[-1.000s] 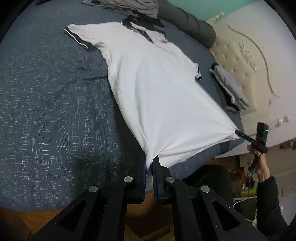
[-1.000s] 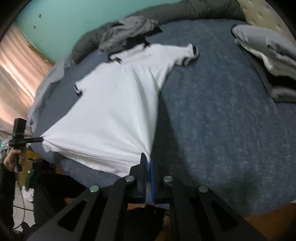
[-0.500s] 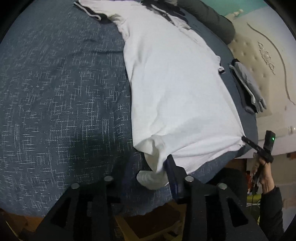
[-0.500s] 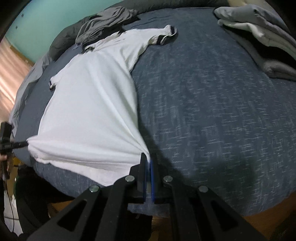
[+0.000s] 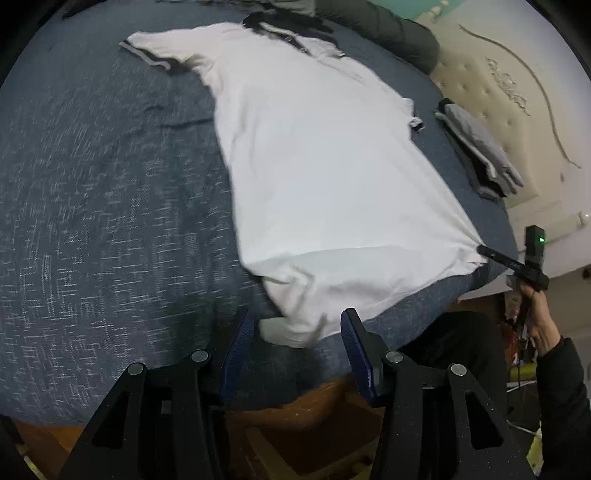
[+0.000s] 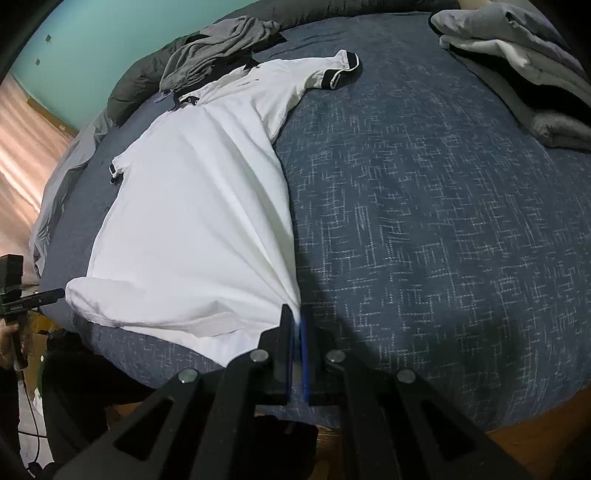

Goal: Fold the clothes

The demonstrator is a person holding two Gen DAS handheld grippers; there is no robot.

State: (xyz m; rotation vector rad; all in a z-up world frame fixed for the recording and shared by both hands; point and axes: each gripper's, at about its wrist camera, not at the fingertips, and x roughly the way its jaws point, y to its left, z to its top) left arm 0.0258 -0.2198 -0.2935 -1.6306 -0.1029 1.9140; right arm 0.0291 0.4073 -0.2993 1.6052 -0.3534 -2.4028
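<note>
A white polo shirt (image 5: 325, 158) with dark collar and sleeve trim lies spread front-up on the blue patterned bed (image 5: 92, 221). My left gripper (image 5: 297, 332) is open just off the bed's near edge. The shirt's crumpled left hem corner (image 5: 295, 325) lies loose on the cover between its fingers. My right gripper (image 6: 297, 321) is shut on the other hem corner, and creases in the shirt (image 6: 192, 206) run toward its tips. In the left wrist view the right gripper (image 5: 484, 253) pinches that corner at the bed's right edge.
A folded stack of grey clothes (image 6: 517, 74) sits at the bed's right side, near the cream headboard (image 5: 498, 74). A loose grey garment (image 6: 218, 48) and a dark bolster (image 5: 388, 33) lie beyond the collar. A hand (image 5: 539, 317) holds the right gripper's handle.
My left gripper has opened and let go of its hem corner, which now lies slack on the bed. The right gripper stays shut on its corner.
</note>
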